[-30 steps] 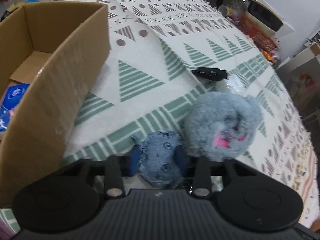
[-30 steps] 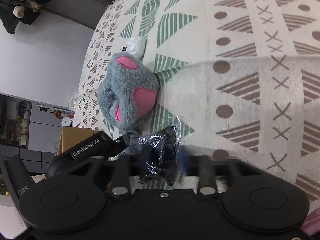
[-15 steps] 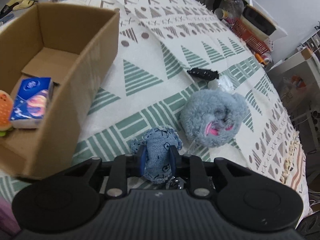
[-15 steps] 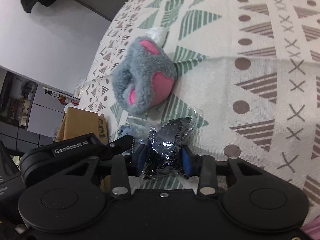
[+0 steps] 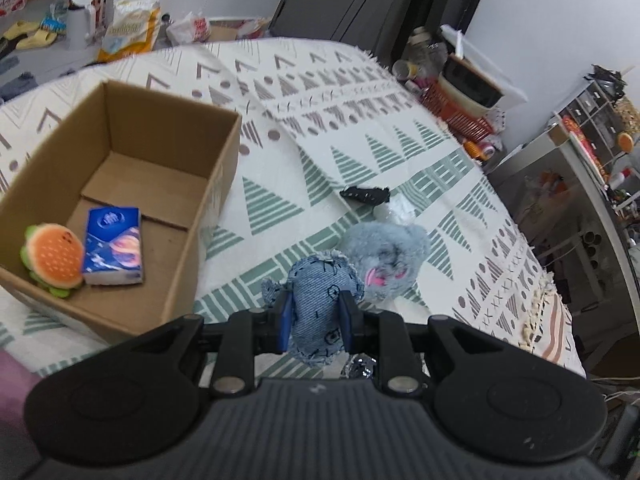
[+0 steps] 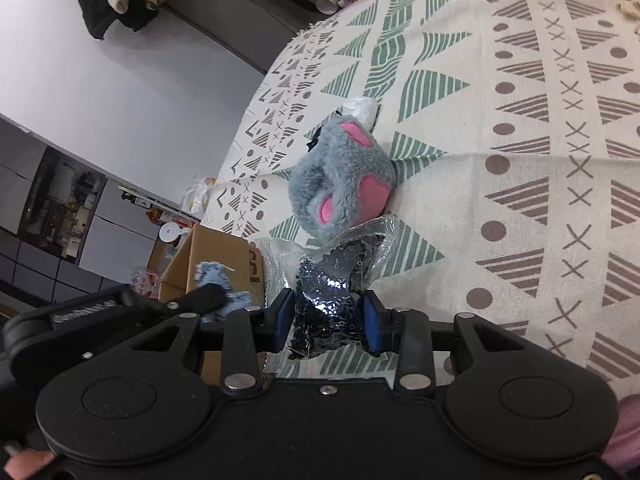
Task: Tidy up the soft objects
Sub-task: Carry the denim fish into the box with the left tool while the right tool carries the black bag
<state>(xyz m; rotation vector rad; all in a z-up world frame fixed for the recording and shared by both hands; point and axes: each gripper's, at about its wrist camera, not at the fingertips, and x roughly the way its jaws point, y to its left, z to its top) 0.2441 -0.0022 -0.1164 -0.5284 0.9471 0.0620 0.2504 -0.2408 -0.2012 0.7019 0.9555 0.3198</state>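
Note:
My left gripper (image 5: 315, 322) is shut on a small blue denim pouch (image 5: 320, 292), held above the patterned cloth. To its left stands an open cardboard box (image 5: 216, 184) holding a burger plush (image 5: 52, 262) and a blue tissue pack (image 5: 114, 246). A grey fluffy plush with pink patches (image 5: 384, 256) (image 6: 344, 184) lies on the cloth just beyond. My right gripper (image 6: 325, 326) is shut on a clear plastic bag of dark fabric (image 6: 328, 280), lifted off the cloth. The left gripper (image 6: 208, 298) with its denim pouch (image 6: 216, 276) shows at the left of the right wrist view.
A small black item (image 5: 365, 195) and a crumpled clear wrapper (image 5: 396, 212) lie beyond the grey plush. The bed's cloth (image 5: 360, 128) ends at the far side near a red basket (image 5: 456, 114) and shelves (image 5: 592, 128). Bags and bottles (image 5: 128, 26) stand on the floor behind.
Both grippers closed on their items and rose off the cloth. The left one lifted the denim pouch, bringing the box's inside into sight. The right one raised the bagged dark fabric.

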